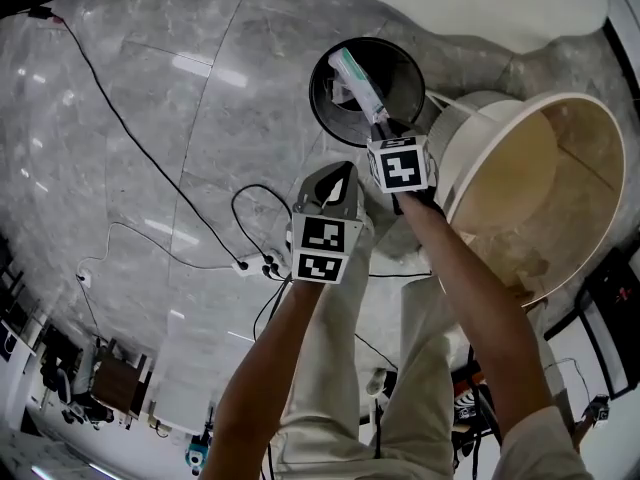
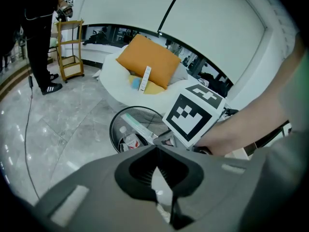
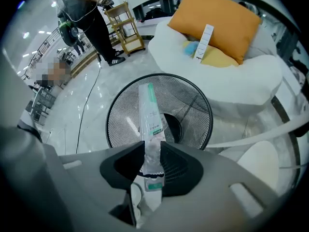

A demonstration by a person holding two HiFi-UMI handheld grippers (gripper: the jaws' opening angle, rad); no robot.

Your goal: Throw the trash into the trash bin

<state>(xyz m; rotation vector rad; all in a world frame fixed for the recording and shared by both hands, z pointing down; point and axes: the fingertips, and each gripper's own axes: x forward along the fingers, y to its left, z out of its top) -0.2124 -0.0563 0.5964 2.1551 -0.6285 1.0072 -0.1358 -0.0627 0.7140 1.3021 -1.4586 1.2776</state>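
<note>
A black mesh trash bin (image 1: 400,68) stands on the grey marble floor, just beyond both grippers. My right gripper (image 1: 381,126) is shut on a long clear plastic wrapper with green print (image 1: 355,76), which sticks out over the bin's opening. The right gripper view shows the wrapper (image 3: 149,112) pinched between the pads, right gripper (image 3: 151,151), the bin (image 3: 193,105) beneath it. A bottle (image 2: 129,140) lies inside the bin (image 2: 116,124). My left gripper (image 1: 335,180) hangs short of the bin, left gripper (image 2: 155,151) shut; only a thin pale sliver shows between its pads.
A cream tub-shaped chair (image 1: 560,128) stands right of the bin. Behind it sits a white beanbag (image 3: 241,76) with an orange cushion (image 3: 217,18). Black cables (image 1: 245,203) and a power strip (image 1: 255,261) lie on the floor at left. A person (image 3: 89,13) stands by a wooden cart (image 3: 123,13).
</note>
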